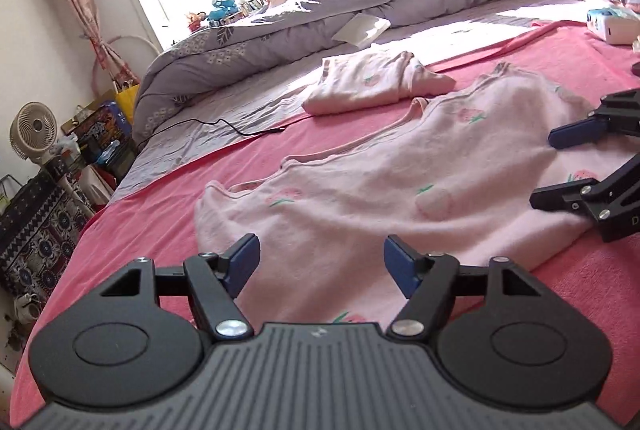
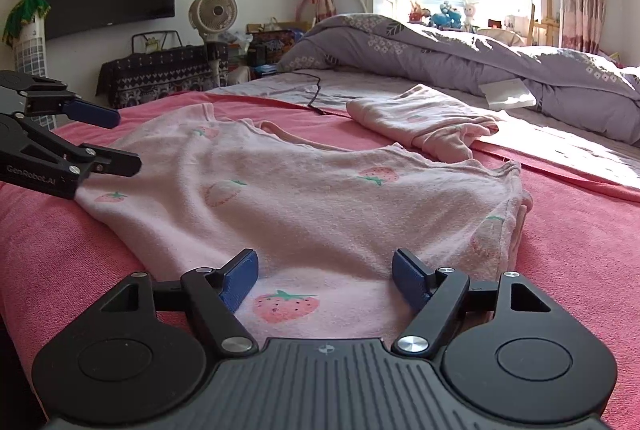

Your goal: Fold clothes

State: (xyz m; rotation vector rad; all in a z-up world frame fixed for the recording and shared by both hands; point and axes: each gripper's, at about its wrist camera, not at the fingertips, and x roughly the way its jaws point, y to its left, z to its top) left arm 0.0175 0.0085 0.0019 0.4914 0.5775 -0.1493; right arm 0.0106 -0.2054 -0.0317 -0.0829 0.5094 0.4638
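A pale pink strawberry-print garment (image 1: 360,182) lies spread flat on the pink blanket (image 1: 152,230); it also shows in the right wrist view (image 2: 304,198). My left gripper (image 1: 320,262) is open and empty just above its near edge. My right gripper (image 2: 325,276) is open and empty over another edge of the same garment. The right gripper shows at the right of the left wrist view (image 1: 548,166); the left gripper shows at the left of the right wrist view (image 2: 120,142). A second pink garment (image 1: 372,82) lies folded farther back, also in the right wrist view (image 2: 424,118).
A rumpled lavender duvet (image 1: 320,22) lies along the far side of the bed, with a white flat item (image 1: 362,28) on it. A black cable (image 1: 240,128) lies on the sheet. A white box (image 1: 612,22) sits at right. A fan (image 2: 214,12) and clutter stand beside the bed.
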